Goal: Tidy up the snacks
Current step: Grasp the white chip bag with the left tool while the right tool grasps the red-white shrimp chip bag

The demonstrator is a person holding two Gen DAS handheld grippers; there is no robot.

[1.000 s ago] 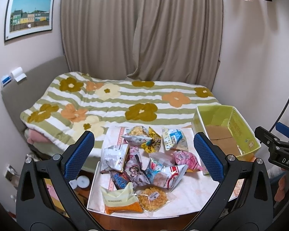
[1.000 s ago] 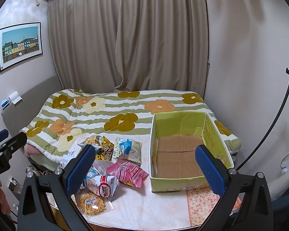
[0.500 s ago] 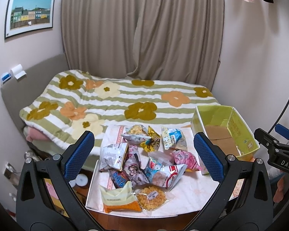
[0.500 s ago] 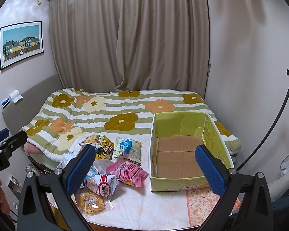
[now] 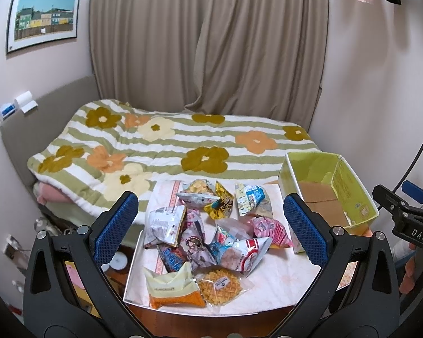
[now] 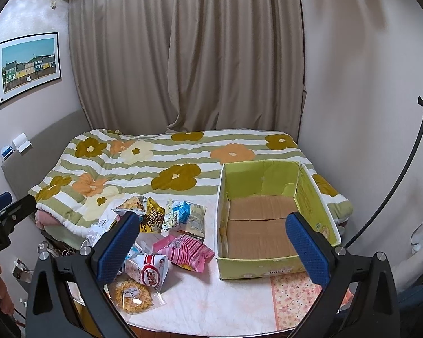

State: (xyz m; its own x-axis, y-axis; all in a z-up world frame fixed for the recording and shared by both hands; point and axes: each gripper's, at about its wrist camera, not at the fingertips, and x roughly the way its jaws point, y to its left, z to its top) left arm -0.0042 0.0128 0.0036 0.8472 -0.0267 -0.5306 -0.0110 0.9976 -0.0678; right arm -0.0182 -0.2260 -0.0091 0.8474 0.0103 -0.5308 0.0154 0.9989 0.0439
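Several snack packets lie heaped on a small table (image 5: 270, 290): a pink striped bag (image 5: 270, 231), a red-and-white bag (image 5: 246, 256), a round waffle (image 5: 219, 284), an orange-bottomed pouch (image 5: 173, 290). The pink bag (image 6: 187, 252) and waffle (image 6: 132, 295) also show in the right wrist view. An empty green cardboard box (image 6: 268, 217) stands to their right and also shows in the left wrist view (image 5: 327, 191). My left gripper (image 5: 208, 236) is open above the heap, holding nothing. My right gripper (image 6: 211, 248) is open, hovering between the heap and the box.
A bed with a flowered striped quilt (image 6: 166, 166) lies just behind the table. Curtains (image 6: 189, 56) hang behind it. A wall stands close on the right with a black stand arm (image 6: 403, 186). A floral mat (image 6: 293, 298) lies in front of the box.
Both views have drifted very slightly; the left camera has lifted a little. Snacks and box have not moved. Both grippers stay open.
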